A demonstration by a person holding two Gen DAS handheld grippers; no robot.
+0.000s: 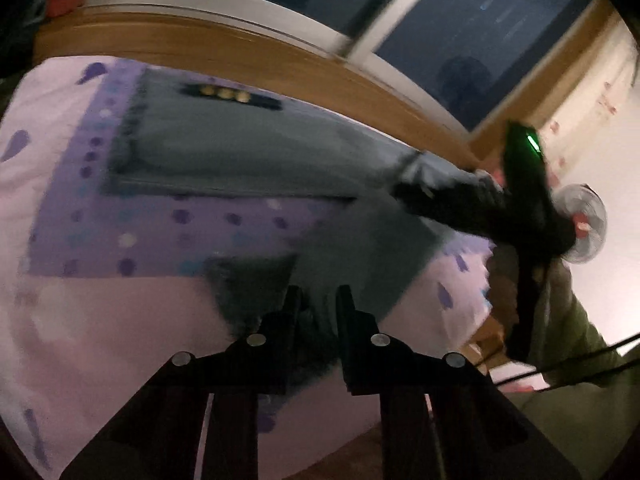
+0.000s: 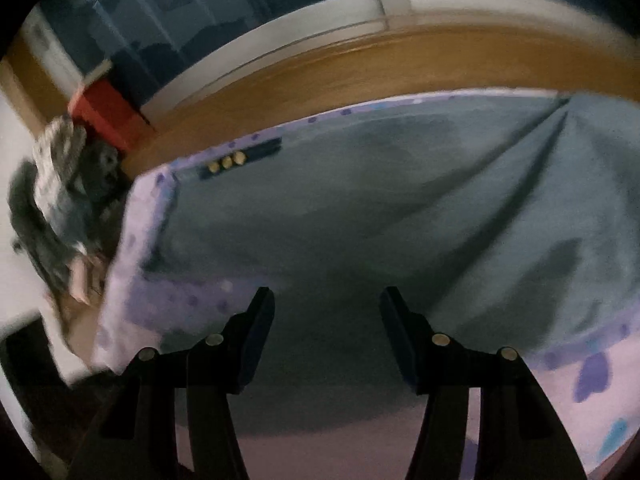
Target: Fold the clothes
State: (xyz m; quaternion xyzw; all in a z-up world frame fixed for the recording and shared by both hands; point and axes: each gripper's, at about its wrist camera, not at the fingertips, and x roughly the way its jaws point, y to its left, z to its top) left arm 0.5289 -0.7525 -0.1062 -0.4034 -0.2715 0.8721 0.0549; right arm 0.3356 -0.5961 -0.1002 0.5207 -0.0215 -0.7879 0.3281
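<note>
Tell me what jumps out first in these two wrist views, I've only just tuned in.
A grey-blue garment sprawls over the lilac dotted bedsheet, a dark label with three gold dots near its far edge. The left gripper pinches a near flap of that cloth, while the right gripper hangs open above it. In the left view, the right gripper's green light glows at the right edge.

a garment (image 1: 248,152) lies spread on a bed sheet (image 1: 80,312) covering the bed. behind the bed runs a wooden ledge (image 1: 224,44), with a window (image 1: 480,40) behind that. in the left wrist view a fan (image 1: 588,224) stands off to the right of the bed. in the right wrist view a heap of clothes (image 2: 60,208) lies left of the bed.
</note>
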